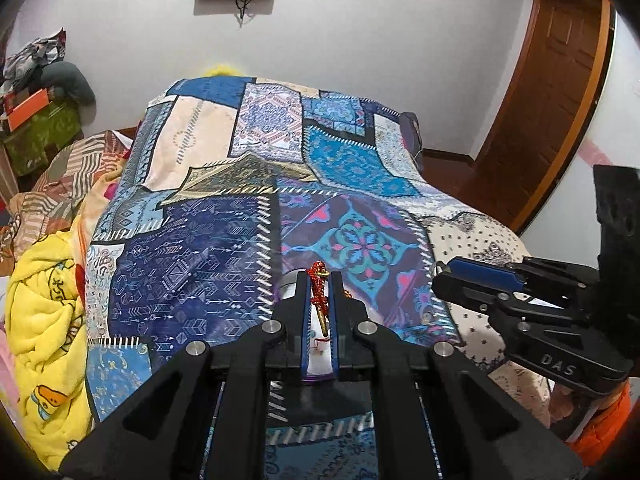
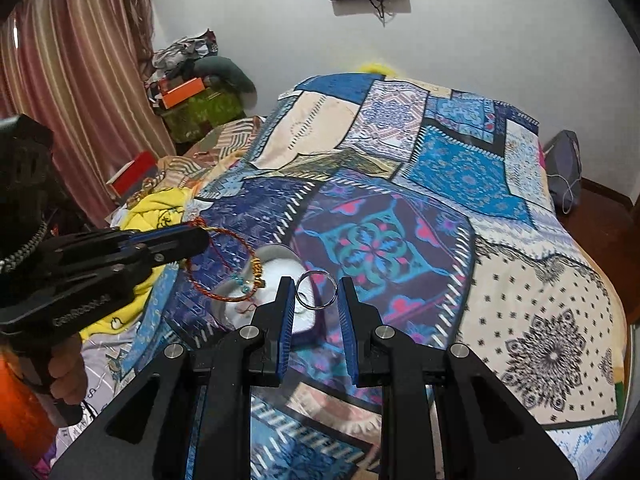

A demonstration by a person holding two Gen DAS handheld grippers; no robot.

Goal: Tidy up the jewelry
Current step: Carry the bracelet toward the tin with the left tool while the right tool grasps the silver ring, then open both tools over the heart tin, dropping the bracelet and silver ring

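Two claws were held above the bed [image 2: 520, 272]: the left claw [image 1: 320, 280] clamped a red-gold bracelet [image 2: 224, 264], the right claw [image 2: 316, 292] a silver ring [image 2: 316, 290].

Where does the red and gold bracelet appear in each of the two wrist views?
Left wrist view: the red and gold bracelet is low in the centre, seen edge-on, clamped in the left hand-held gripper.
Right wrist view: it is at lower left, a full loop hanging from the left hand-held gripper.
Shared landmark: the teal flower patch on the patchwork bedspread.
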